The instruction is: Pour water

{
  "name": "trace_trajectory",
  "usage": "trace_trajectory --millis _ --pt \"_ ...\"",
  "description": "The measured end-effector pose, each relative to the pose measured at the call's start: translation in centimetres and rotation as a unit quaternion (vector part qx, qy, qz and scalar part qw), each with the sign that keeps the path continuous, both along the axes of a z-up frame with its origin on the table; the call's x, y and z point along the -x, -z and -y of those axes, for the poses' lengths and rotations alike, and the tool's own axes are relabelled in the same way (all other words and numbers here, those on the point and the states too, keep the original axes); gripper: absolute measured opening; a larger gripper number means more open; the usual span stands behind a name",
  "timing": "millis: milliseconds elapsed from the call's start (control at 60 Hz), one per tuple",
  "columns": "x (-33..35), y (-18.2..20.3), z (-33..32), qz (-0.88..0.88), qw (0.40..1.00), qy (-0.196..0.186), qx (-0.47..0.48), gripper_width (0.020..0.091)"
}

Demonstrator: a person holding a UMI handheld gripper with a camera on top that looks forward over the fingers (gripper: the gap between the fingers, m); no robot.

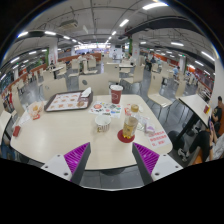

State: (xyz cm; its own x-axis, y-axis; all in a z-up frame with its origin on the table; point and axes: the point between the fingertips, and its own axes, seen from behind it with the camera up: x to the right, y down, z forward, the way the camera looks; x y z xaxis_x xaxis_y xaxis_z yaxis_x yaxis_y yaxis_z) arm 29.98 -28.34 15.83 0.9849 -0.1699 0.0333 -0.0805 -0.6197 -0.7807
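On the white table [70,135] beyond my fingers stands a clear cup of amber drink [129,126] on a red coaster. Just left of it is a small clear glass [103,122]. A red paper cup [116,94] stands farther back near the table's far edge. My gripper [111,158] hovers over the table's near edge, well short of the cups. It is open, with nothing between the magenta pads [76,155].
A tray [67,101] with food wrappers lies at the table's far left, and a pale cup [38,110] stands at its left end. Papers [156,133] lie right of the amber cup. Other tables, chairs and seated people surround the table.
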Motion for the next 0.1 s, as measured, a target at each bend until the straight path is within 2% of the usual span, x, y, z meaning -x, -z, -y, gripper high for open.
trace_trajectory --millis 100 --pt "0.56 -0.31 0.20 0.006 1.000 -0.012 -0.002 0.0853"
